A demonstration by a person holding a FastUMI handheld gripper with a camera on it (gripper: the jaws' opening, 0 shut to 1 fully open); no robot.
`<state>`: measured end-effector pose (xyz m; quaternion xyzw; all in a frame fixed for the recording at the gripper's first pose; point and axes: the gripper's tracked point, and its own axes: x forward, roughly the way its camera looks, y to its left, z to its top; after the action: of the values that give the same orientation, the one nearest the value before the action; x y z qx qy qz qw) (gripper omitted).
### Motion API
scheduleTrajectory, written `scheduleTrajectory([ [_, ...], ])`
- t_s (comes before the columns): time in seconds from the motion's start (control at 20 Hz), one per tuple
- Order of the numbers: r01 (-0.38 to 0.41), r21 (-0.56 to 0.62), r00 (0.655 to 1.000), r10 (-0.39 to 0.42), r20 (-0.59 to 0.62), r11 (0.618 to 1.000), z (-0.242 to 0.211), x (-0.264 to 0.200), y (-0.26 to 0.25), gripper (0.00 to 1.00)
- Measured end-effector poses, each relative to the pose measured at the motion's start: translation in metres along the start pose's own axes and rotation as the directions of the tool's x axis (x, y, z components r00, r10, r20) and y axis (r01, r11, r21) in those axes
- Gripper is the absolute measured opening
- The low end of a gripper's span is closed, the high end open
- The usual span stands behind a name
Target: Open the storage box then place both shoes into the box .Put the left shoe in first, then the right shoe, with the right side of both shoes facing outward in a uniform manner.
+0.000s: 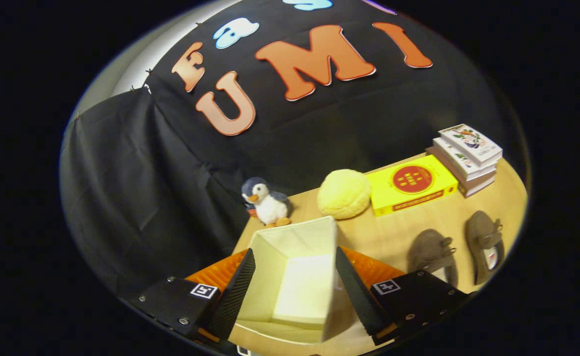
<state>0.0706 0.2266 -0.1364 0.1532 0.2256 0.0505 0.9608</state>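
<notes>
A cream fabric storage box (294, 247) stands open-topped on the wooden table (398, 227), its empty inside showing between my fingers. My gripper (294, 277) hovers above the box's mouth, open, with one finger over each side wall and nothing held. Two brown shoes lie on the table to the right of the box: one shoe (433, 254) close to the right finger, the other shoe (485, 244) farther right with its insole showing. Both shoes point roughly away from me.
Beyond the box sit a penguin plush (266, 201), a round yellow plush (344, 194), a yellow box (412, 184) and a stack of books (468, 158). The table's left edge runs just left of the storage box, against the black cloth.
</notes>
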Motion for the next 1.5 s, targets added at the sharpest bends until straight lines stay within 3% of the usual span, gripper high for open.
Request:
scheduleTrajectory([
  [0.25, 0.188, -0.037, 0.982, -0.187, 0.035, 0.981, -0.001, -0.031, -0.097, 0.98],
  [0.6, 0.387, -0.146, 0.922, -0.384, 0.05, 0.91, -0.029, -0.051, -0.191, 0.98],
  [0.8, 0.443, -0.221, 0.895, -0.444, 0.044, 0.869, -0.048, -0.053, -0.212, 0.98],
  [0.95, 0.434, -0.262, 0.893, -0.45, -0.004, 0.862, -0.07, -0.039, -0.22, 0.93],
  [1.15, 0.418, -0.276, 0.893, -0.448, -0.05, 0.865, -0.087, -0.022, -0.228, 0.75],
  [1.25, 0.411, -0.269, 0.892, -0.445, -0.078, 0.871, -0.096, -0.015, -0.233, 0.63],
  [1.3, 0.408, -0.263, 0.891, -0.444, -0.093, 0.874, -0.099, -0.012, -0.235, 0.53],
  [1.5, 0.398, -0.247, 0.885, -0.441, -0.151, 0.883, -0.116, 0.0, -0.244, 0.31],
])
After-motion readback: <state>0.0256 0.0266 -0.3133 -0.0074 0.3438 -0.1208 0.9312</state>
